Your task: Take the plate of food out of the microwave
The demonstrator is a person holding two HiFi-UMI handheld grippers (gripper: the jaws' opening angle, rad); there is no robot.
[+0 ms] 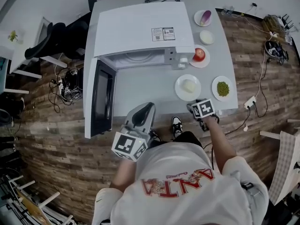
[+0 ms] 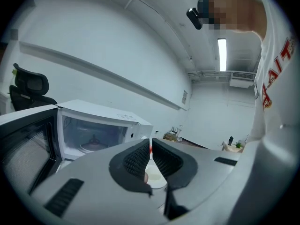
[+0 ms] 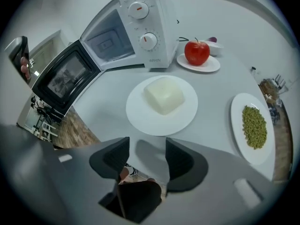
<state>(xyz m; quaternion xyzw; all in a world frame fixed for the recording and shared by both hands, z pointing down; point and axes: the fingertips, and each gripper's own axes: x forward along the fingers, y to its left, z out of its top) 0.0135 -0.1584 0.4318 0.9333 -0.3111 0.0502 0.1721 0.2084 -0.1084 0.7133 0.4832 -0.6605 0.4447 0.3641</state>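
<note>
The white microwave (image 1: 140,29) stands at the back of the table with its door (image 1: 101,97) swung open to the left. Its cavity (image 2: 93,135) shows only the glass turntable. The white plate (image 1: 188,87) with a pale block of food (image 3: 164,93) rests on the table in front of the control panel. My right gripper (image 3: 146,144) is open and empty just short of that plate's near rim, low over the table's front edge (image 1: 197,108). My left gripper (image 1: 146,108) hovers at the front edge facing the microwave, its jaws (image 2: 151,146) shut on nothing.
A plate of green peas (image 3: 254,125) lies right of the food plate. An apple on a plate (image 3: 197,53) sits beside the microwave, with a small bowl (image 1: 206,37) and a plate with a purple item (image 1: 204,18) behind. Cables and a power strip (image 1: 250,102) lie on the wooden floor.
</note>
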